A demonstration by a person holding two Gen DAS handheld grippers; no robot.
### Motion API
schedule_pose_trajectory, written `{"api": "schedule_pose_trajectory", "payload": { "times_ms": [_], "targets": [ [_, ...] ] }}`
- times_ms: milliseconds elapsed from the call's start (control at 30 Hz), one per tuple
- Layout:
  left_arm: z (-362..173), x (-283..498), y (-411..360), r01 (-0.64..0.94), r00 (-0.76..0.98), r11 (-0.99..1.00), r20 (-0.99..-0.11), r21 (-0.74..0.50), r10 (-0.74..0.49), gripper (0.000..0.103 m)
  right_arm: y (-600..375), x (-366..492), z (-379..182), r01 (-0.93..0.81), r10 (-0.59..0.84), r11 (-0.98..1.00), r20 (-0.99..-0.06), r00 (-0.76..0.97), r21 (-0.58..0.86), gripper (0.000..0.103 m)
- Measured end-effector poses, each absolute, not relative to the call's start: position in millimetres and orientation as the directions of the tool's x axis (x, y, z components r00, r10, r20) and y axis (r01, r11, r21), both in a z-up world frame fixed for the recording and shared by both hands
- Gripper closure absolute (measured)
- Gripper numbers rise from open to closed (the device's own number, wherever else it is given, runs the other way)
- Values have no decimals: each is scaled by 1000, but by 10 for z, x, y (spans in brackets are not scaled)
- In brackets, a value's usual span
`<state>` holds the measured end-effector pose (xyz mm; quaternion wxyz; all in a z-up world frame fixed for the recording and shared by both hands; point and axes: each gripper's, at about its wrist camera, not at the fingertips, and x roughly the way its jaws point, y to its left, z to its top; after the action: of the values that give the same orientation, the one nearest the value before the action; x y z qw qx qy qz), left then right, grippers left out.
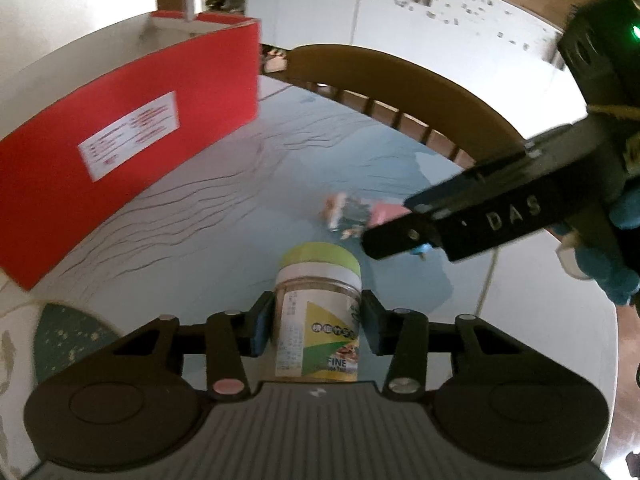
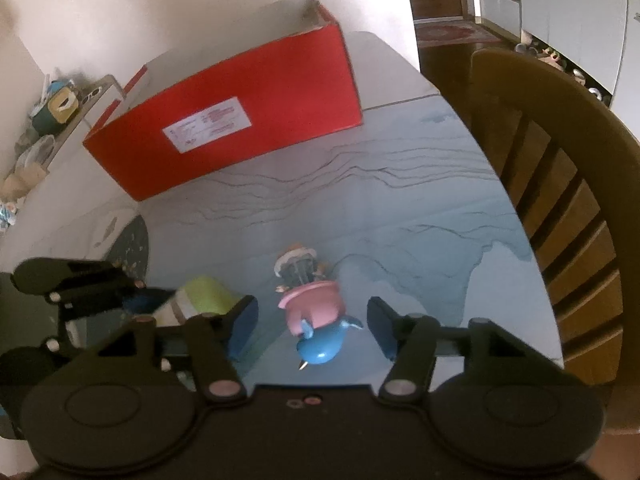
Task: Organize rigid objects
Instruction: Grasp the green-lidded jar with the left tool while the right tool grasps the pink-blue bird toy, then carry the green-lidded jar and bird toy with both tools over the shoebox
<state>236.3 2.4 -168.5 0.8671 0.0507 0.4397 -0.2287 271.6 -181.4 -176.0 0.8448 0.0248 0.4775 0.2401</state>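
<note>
Left gripper [image 1: 316, 328] pinching jar, right gripper [image 2: 312, 330] spread around toy.

Left: blue rubbery pads sit flat against both sides of the jar [image 1: 318, 320], a clear plastic cylinder with a pale green lid, glossy yellow-green label, brownish fill. The jar stands upright on the table [image 1: 200, 220]. Right: jaws stand apart with gaps both sides of the toy [image 2: 314, 316], a glossy plastic figure with a rounded blue body, pink drum-shaped middle and a small ruffled end, lying on its side between the pads. Tabletop is smooth pale blue-white with thin dark wavy lines. Beyond it, a red cardboard box [image 2: 240, 120], open-topped, white label on its side. Curved wooden slatted chair [image 2: 560, 200] at the table edge.
</note>
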Motion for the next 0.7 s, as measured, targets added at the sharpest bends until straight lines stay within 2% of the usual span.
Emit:
{"api": "schedule_pose_trajectory", "payload": {
  "times_ms": [233,267,333,433,700],
  "targets": [
    [-1670,2386,136,384,513,915,-795,-124,-323,59,-1684,2677,-1793,-421,399,882,-808,433,210,52],
    [-1663,2387,137,378,513,917,-797,-124,-319,59,-1668,2668,-1793,-427,393,882,-809,436,199,54],
    [-1653,2391,153,362,511,924,-802,-125,-309,59,-1636,2646,-1793,-436,373,885,-812,449,165,64],
    [-1625,2385,188,339,512,932,-806,-128,-297,59,-1608,2626,-1789,-439,359,887,-812,460,143,68],
    [-1426,2368,328,281,525,949,-805,-144,-277,59,-1562,2544,-1640,-431,373,888,-798,474,160,68]
  ]
}}
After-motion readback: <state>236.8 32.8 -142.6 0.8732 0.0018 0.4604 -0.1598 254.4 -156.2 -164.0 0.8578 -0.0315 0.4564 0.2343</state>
